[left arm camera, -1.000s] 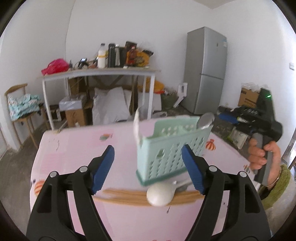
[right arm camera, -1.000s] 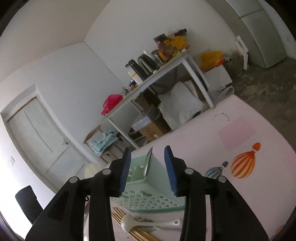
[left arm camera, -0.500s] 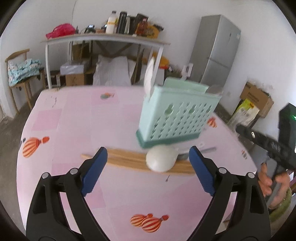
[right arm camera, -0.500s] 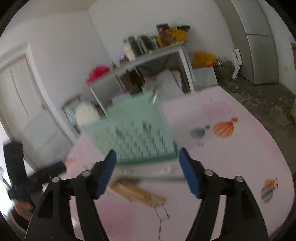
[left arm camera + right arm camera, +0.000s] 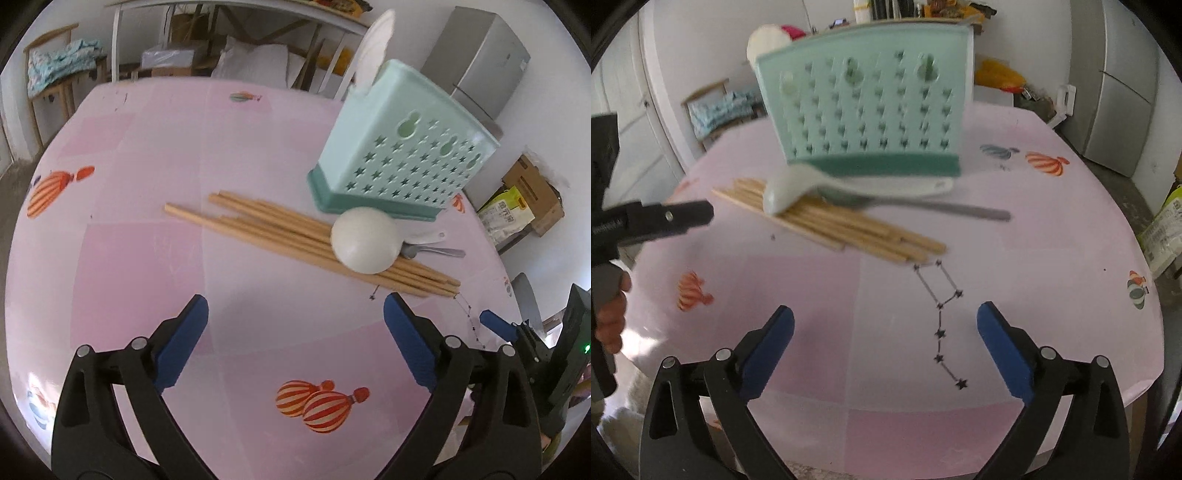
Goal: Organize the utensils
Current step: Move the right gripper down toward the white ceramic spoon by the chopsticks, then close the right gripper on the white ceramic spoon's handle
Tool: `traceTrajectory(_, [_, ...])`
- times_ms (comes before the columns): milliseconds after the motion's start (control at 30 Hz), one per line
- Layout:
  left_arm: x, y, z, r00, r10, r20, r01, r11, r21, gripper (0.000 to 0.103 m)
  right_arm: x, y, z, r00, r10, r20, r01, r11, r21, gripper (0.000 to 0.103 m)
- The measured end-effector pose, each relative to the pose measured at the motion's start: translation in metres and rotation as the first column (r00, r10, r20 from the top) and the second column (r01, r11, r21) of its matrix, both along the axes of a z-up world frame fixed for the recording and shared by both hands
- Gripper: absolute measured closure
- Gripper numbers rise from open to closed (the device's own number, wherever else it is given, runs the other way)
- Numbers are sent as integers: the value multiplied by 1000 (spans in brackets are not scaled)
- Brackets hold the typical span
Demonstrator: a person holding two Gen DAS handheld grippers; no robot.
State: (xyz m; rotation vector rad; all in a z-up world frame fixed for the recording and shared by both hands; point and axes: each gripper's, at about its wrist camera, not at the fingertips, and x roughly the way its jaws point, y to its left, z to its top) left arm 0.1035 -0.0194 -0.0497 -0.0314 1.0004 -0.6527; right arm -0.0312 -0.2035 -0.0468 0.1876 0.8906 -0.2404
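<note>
Chopsticks [image 5: 310, 243] lie flat on counter [image 5: 147, 258], long axis far-left to near-right, before caddy [image 5: 402, 155]. Left claw [image 5: 295, 328] and right claw [image 5: 885, 332]: jaws opening, nothing between.

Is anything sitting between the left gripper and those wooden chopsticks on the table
No, nothing visible. Only bare pink tablecloth lies between the left gripper, whose empty jaws are opening, and the near side of the chopsticks. At their right end, though, a white spoon lies on top of them, in front of the green utensil holder.
</note>
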Motion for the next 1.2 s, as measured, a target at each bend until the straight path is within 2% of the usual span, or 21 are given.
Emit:
traceTrajectory(100, [1, 3, -5, 1000, 9, -13, -9, 1000, -11, 9, 1, 6, -3, 1000, -4, -11, 4, 999, -48, 7])
traceTrajectory(433, [7, 14, -4, 999, 19, -38, -22, 995, -97, 9, -1, -5, -5, 1000, 4, -2, -4, 1000, -25, 6])
traceTrajectory(667, [10, 20, -4, 998, 20, -54, -27, 990, -139, 9, 2, -7, 6, 996, 84, 5, -84, 996, 11, 6])
traceTrajectory(733, [10, 21, -5, 998, 17, -54, -25, 988, -149, 9, 4, -3, 23, 991, 115, 68, -114, 993, -18, 6])
traceTrajectory(833, [11, 22, -6, 999, 10, -50, -18, 987, -157, 9, 14, 6, 48, 976, 163, 144, -142, 979, -147, 7])
traceTrajectory(900, [10, 22, -6, 999, 2, -43, -8, 987, -162, 9, 24, 10, 58, 967, 195, 162, -158, 963, -218, 14])
traceTrajectory(967, [10, 22, -7, 999, -8, -35, 2, 986, -165, 9, 37, 15, 62, 961, 231, 153, -183, 943, -277, 25])
traceTrajectory(1000, [9, 22, -7, 999, -12, -32, 6, 986, -165, 9, 47, 18, 61, 958, 254, 133, -203, 929, -311, 28])
traceTrajectory(1067, [9, 23, -7, 999, -19, -29, 14, 986, -168, 9, 62, 26, 57, 950, 302, 84, -254, 897, -361, 41])
traceTrajectory(1200, [9, 23, -7, 999, -38, -21, 34, 986, -164, 9, 76, 43, 43, 928, 373, -14, -339, 826, -451, 55])
